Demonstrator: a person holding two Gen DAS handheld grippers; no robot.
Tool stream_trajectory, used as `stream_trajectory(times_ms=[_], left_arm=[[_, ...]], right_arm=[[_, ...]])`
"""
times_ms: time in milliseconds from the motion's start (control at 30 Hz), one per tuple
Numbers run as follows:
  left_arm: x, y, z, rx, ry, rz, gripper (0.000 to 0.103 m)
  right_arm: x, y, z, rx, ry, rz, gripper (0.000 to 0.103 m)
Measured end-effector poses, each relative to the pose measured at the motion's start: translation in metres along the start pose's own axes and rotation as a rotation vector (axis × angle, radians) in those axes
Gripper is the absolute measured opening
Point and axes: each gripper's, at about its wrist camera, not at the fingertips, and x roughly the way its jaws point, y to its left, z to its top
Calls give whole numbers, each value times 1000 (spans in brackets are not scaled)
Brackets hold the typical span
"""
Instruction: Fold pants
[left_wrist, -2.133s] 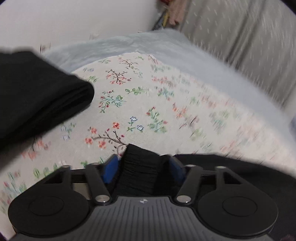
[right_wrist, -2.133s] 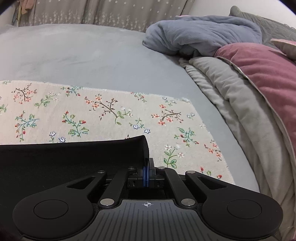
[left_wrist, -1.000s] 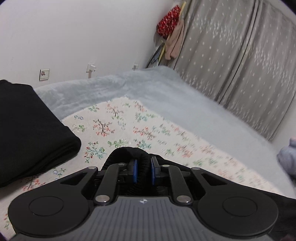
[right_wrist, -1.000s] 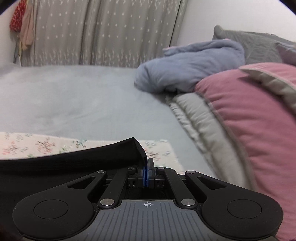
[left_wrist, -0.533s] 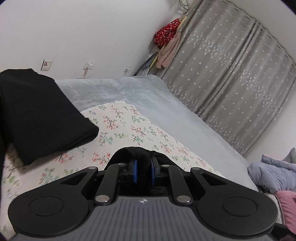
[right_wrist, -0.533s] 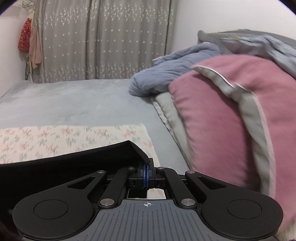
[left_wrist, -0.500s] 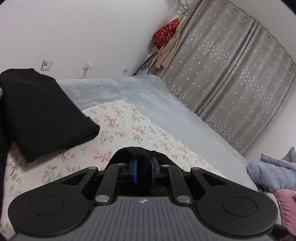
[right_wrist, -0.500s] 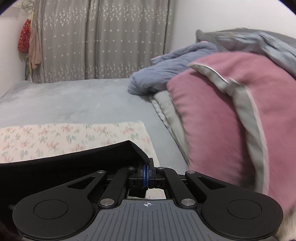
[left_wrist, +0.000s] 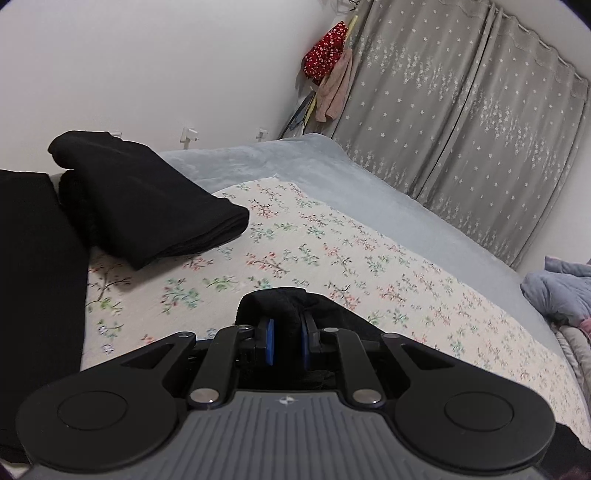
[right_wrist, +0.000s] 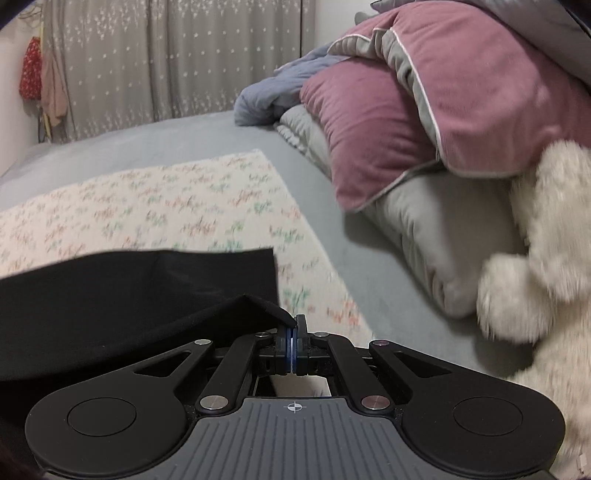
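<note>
The black pants bunch thickly between the blue pads of my left gripper, which is shut on them above the floral cloth. In the right wrist view the same black pants spread as a flat sheet to the left, one corner pinched in my right gripper, shut on the fabric. Below that held corner a lower layer of the pants lies on the floral cloth, its edge straight. A long strip of black fabric runs down the left edge of the left wrist view.
A folded black garment lies on the cloth's far left. The grey-blue bedsheet runs to the star-print curtains. To the right are pink pillows, a grey pillow, a blue blanket and a white plush toy.
Both grippers swung sideways with the pants, the right one toward the pillows until the plush toy came into view. The folded black garment now sits nearer the middle of the left view. Grips unchanged.
</note>
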Motion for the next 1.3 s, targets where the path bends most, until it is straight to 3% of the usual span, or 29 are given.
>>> stream_trajectory(times_ms=[167,433,500,567,667,733,867,967,1133,1233,1267,1300], left_arm=[[-2,6,-10,99,-16,28,30],[-2,14,-18,134,6,47,31],[-3,19,-19,105,41,40,40],[-5,29,-18,27,74,39,46],[-22,53,-13,-170,55,-38,49],[-35,59,-13,-254,14,-69,49],[-38,40,-13,-220,29,-83,50],[-34,16,-18,-187,59,-136,51],[-23,4,-26,-180,118,-84,53],[-28,26,-21,-257,87,-34,54],[-32,37,-18,-302,71,-30,57],[-35,47,-16,-341,64,-28,61]], right_arm=[[-18,2,-27,-20,4,-18,0],[-35,-17,-72,-47,62,-40,0],[-35,-19,-79,-37,93,17,0],[-37,-19,-80,-7,96,13,4],[-44,-21,-74,45,87,18,9],[-47,-30,-65,156,102,65,11],[-46,-37,-46,371,123,206,16],[-37,-8,-40,415,168,283,20],[-62,80,-45,171,53,400,20],[-111,137,-55,-200,-99,492,20],[-132,153,-60,-320,-157,532,27],[-148,164,-64,-379,-196,570,44]])
